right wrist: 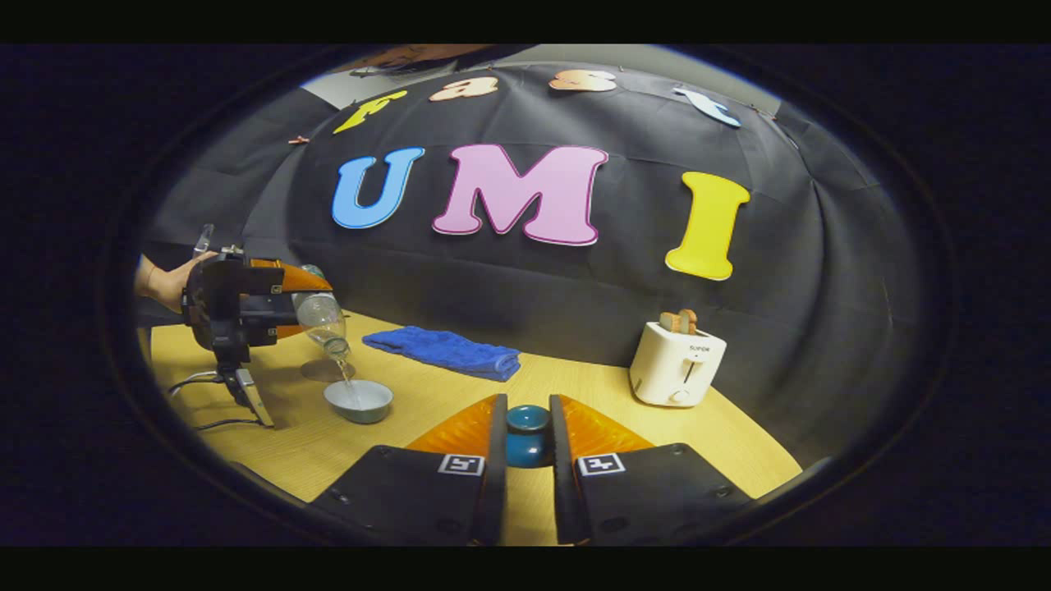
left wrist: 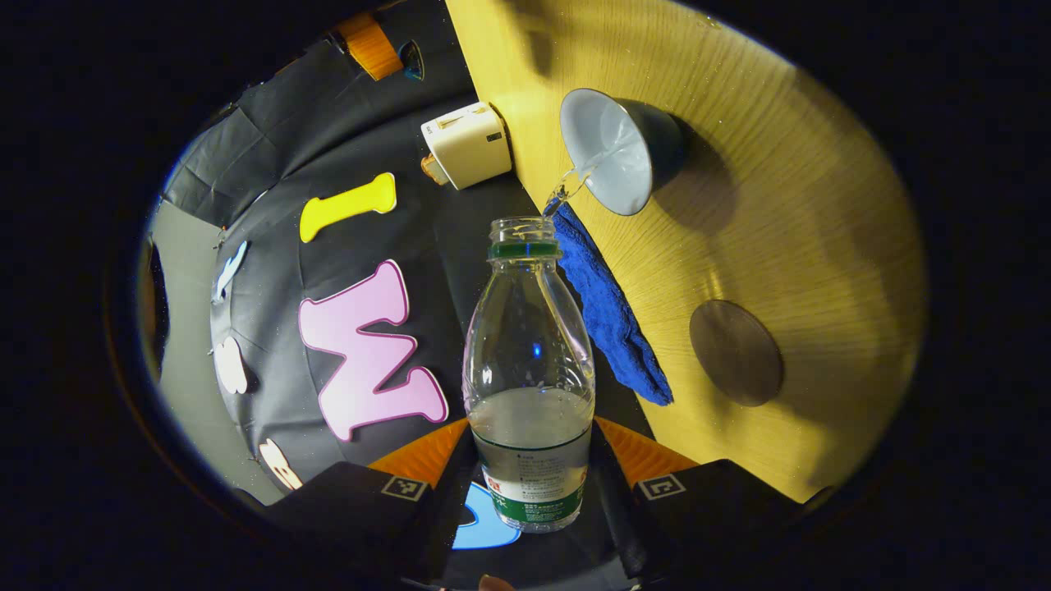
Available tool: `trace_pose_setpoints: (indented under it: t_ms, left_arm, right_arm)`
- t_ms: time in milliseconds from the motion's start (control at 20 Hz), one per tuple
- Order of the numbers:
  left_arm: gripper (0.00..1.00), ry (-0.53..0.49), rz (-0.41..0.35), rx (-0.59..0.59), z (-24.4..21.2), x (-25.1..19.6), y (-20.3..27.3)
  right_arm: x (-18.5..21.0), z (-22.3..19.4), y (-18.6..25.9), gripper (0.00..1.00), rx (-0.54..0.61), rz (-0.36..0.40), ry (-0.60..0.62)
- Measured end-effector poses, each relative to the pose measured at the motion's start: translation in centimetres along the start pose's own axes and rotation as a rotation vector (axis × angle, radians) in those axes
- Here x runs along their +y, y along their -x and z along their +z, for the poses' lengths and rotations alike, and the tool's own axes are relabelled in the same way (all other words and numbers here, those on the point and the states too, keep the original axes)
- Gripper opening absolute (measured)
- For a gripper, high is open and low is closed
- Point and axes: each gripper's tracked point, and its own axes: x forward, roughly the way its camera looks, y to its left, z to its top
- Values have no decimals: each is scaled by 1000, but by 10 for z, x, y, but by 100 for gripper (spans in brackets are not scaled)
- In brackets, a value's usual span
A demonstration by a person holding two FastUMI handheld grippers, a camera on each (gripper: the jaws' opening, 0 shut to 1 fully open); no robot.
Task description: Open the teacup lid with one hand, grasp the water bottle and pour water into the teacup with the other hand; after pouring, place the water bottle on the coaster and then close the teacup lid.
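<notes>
water poured from the bottle into the uncovered teacup

in the left gripper view, the water bottle (left wrist: 530,386) is clamped between the fingers of the left gripper (left wrist: 530,492), which press on its lower, labelled part from both sides. the bottle is uncapped and tipped, and a thin stream of water is seen running from its mouth into the teacup (left wrist: 620,152), which stands uncovered on the wooden tabletop (left wrist: 788,238). the bottle is roughly a third full. a round dark coaster (left wrist: 735,353) lies bare on the tabletop, apart from the teacup. a folded blue cloth (left wrist: 612,316) is laid along the tabletop's edge near the booth wall, and a white toaster (left wrist: 466,146) stands farther along the same edge.

in the right gripper view, the teacup lid (right wrist: 527,439) is gripped by its knob between the closed fingers of the right gripper (right wrist: 527,460) and held above the near part of the tabletop (right wrist: 410,402). at far left, the left gripper (right wrist: 246,308) is seen in a person's hand (right wrist: 168,283), with the water bottle (right wrist: 322,320) tilted mouth-down over the teacup (right wrist: 359,400). the blue cloth (right wrist: 443,351) lies beyond the teacup near the wall, and the toaster (right wrist: 677,361), with bread in its slots, stands to the right.
</notes>
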Motion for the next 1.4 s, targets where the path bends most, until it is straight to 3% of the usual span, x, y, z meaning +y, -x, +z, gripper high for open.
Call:
trace_pose_setpoints:
  t_ms: [50, 100, 400, 450, 600, 650, 700, 800, 850, 1400]
  left_arm:
    - [77, -14, 8, -4, -1, 2, -2]
    - [77, -29, 14, -6, 0, 4, -2]
    - [77, -87, 48, -39, 1, 17, -6]
    - [77, -98, 52, -45, 1, 19, -7]
    - [78, -141, 68, -65, 1, 24, -11]
    - [77, -150, 74, -70, 2, 27, -11]
    - [77, -159, 80, -75, 2, 27, -12]
    - [78, -178, 93, -87, 3, 31, -14]
    - [77, -188, 101, -93, 2, 32, -14]
    - [78, -224, 139, -136, 7, 40, -21]
  right_arm:
    - [-1, 1, 0, 22, -2, 0, -1]
    - [-1, 1, 0, 27, -2, 0, -2]
    - [-2, 2, 1, 27, -8, -2, -6]
    - [-1, 2, 1, 22, -10, 0, -9]
    - [1, 3, 0, 22, -13, 0, -22]
    - [1, 4, -1, 27, -15, 0, -24]
    - [2, 4, -1, 22, -18, 0, -26]
    - [2, 6, -2, 27, -21, 1, -24]
    - [2, 7, -3, 22, -22, 2, -24]
    - [2, 6, -3, 22, -27, -2, -18]
